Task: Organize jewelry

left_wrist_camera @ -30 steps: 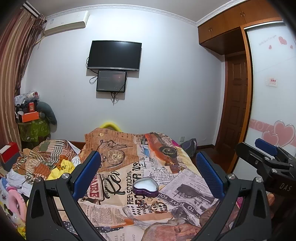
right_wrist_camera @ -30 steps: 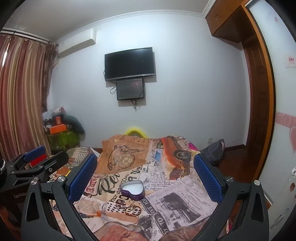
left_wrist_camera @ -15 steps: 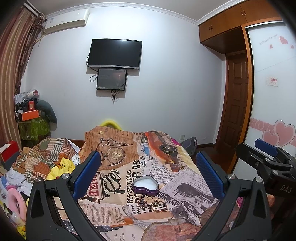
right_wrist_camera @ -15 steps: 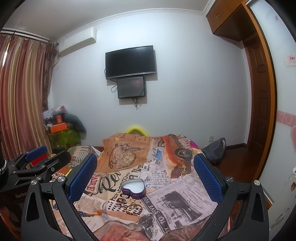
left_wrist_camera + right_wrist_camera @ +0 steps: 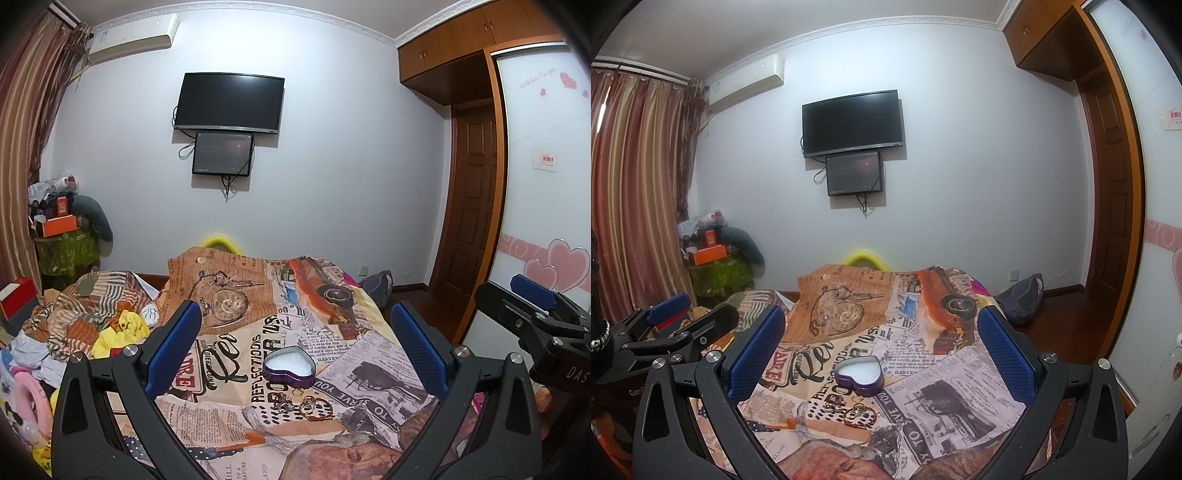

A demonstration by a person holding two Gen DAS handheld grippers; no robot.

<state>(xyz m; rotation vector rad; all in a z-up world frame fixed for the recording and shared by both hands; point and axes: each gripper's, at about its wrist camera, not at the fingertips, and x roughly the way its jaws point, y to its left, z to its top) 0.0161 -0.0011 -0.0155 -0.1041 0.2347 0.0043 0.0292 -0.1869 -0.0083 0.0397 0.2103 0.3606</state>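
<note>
An open purple heart-shaped tin [image 5: 289, 367] with a white lining lies on the newspaper-print bedspread [image 5: 236, 295]. It also shows in the right wrist view [image 5: 860, 374]. Several small rings and pieces of jewelry [image 5: 305, 403] lie just in front of it, seen too in the right wrist view [image 5: 855, 407]. My left gripper [image 5: 295, 347] is open and empty, held above the bed short of the tin. My right gripper [image 5: 879, 350] is open and empty, beside it to the right; it shows in the left wrist view [image 5: 532, 306].
A pile of clothes and toys [image 5: 74, 325] lies on the bed's left side. A cluttered stand [image 5: 62, 236] is at the far left wall. A dark bag [image 5: 1023, 299] lies on the floor by the wooden door [image 5: 472, 206]. A TV [image 5: 229, 101] hangs ahead.
Both grippers have tilted down a little, so the room sits slightly higher in view. Both stay open. The tin and jewelry have not moved.
</note>
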